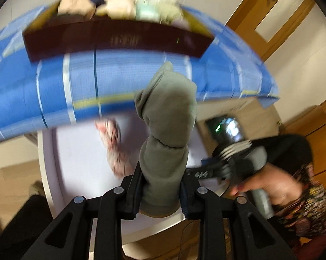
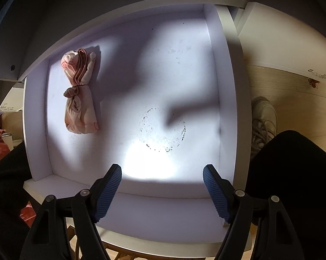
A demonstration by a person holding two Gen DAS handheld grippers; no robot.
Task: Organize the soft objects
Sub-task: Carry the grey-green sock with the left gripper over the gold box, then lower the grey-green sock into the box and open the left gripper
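Observation:
My left gripper (image 1: 160,191) is shut on a rolled grey-green sock bundle (image 1: 166,127) and holds it in the air above the open white drawer (image 1: 46,162). A pink patterned rolled bundle (image 1: 114,147) lies in that drawer; in the right wrist view it (image 2: 80,95) rests at the drawer's far left. My right gripper (image 2: 163,186) is open and empty over the drawer's (image 2: 225,108) near edge. A dark box (image 1: 117,41) holding several pale rolled bundles (image 1: 119,4) stands on a blue checked cloth (image 1: 54,86) above.
The person's hand with the right gripper tool (image 1: 234,162) is at the right of the left wrist view. Black-clad legs (image 2: 292,173) flank the drawer, a shoe (image 2: 263,117) is on the wooden floor, and a wooden door (image 1: 271,17) is behind.

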